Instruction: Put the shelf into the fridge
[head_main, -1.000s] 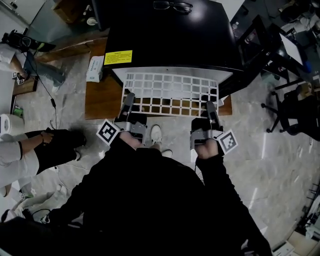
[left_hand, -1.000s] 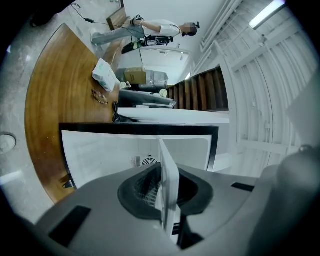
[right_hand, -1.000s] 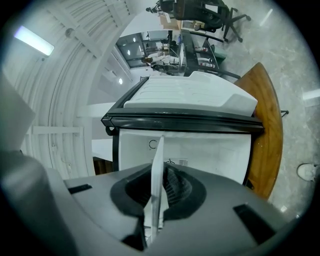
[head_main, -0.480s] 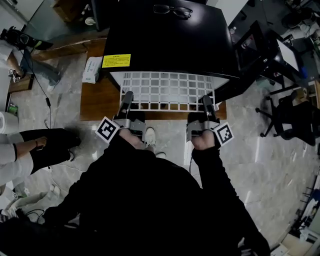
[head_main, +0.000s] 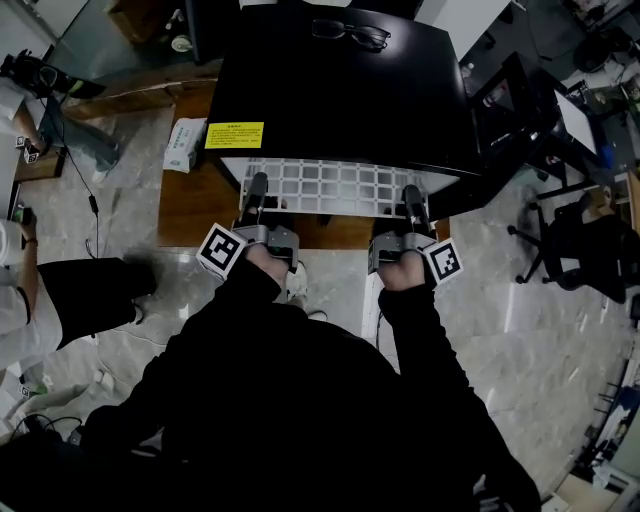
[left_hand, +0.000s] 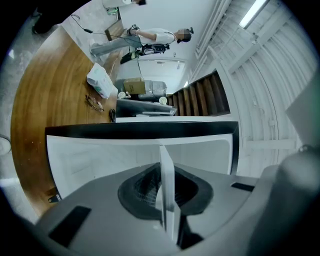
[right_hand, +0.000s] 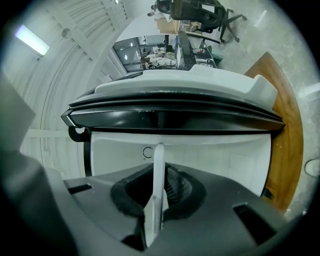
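Left gripper (head_main: 257, 192) and right gripper (head_main: 411, 200) are each clamped on the near edge of the white wire shelf (head_main: 335, 186), one toward each front corner; the shelf is seen edge-on between the jaws in both gripper views. The shelf is held level, far part inside the open black fridge (head_main: 340, 90), front rows protruding above the wooden platform (head_main: 195, 205). Glasses (head_main: 348, 32) are seen on the fridge top.

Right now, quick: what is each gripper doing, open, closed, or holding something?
Left gripper: closed on the white wire shelf's near edge.
Right gripper: closed on the same shelf.
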